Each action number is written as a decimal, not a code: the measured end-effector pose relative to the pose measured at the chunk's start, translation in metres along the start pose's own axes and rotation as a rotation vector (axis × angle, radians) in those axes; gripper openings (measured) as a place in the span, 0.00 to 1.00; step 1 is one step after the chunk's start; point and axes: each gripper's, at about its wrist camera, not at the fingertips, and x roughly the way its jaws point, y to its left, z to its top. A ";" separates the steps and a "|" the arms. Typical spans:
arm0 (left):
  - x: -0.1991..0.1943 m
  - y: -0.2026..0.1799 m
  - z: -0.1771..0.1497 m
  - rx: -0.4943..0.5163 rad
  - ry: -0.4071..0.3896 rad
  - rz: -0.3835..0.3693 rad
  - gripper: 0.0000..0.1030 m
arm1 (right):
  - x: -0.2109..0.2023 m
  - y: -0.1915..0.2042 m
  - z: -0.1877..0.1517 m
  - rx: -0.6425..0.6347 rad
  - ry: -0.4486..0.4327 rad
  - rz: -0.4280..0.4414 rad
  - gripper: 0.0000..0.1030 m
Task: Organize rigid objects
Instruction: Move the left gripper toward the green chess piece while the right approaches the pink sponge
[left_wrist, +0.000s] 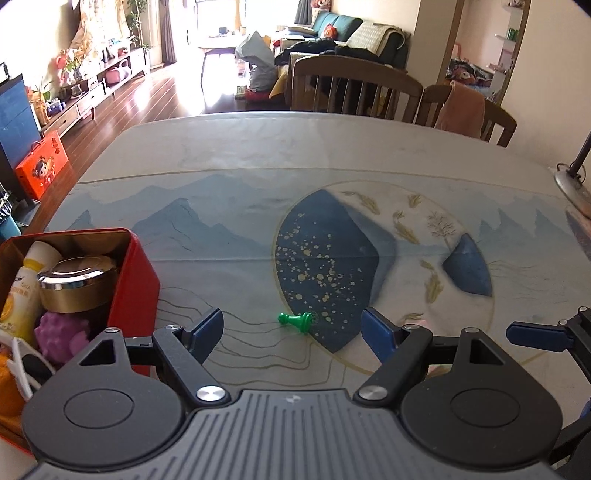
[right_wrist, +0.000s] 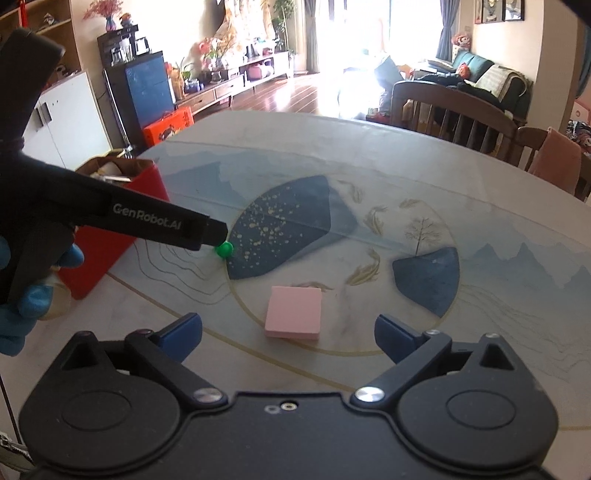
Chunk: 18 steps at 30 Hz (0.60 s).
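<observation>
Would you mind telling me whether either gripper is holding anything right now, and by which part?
Nothing is held. The left gripper is open around the green pawn, and the right gripper is open before the pink block.

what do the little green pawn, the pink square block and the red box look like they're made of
Green pawn: likely moulded plastic, with a glossy, saturated sheen. Pink block: matte and uniform with crisp edges; maybe foam, rubber or painted wood, hard to tell. Red box: probably painted metal tin, going by its thin rolled rim, rounded corner and smooth sides.

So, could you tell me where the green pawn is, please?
In the left wrist view, the green pawn lies on its side on the table, ahead of the open left gripper.
</observation>
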 end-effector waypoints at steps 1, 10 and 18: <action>0.004 0.000 0.000 0.002 0.004 0.005 0.79 | 0.003 0.000 0.000 -0.001 0.006 0.007 0.93; 0.033 0.003 0.000 0.033 0.035 0.014 0.78 | 0.027 -0.003 0.004 -0.002 0.051 0.036 0.76; 0.043 -0.001 -0.001 0.065 0.046 0.016 0.62 | 0.036 -0.003 0.007 -0.011 0.056 0.026 0.67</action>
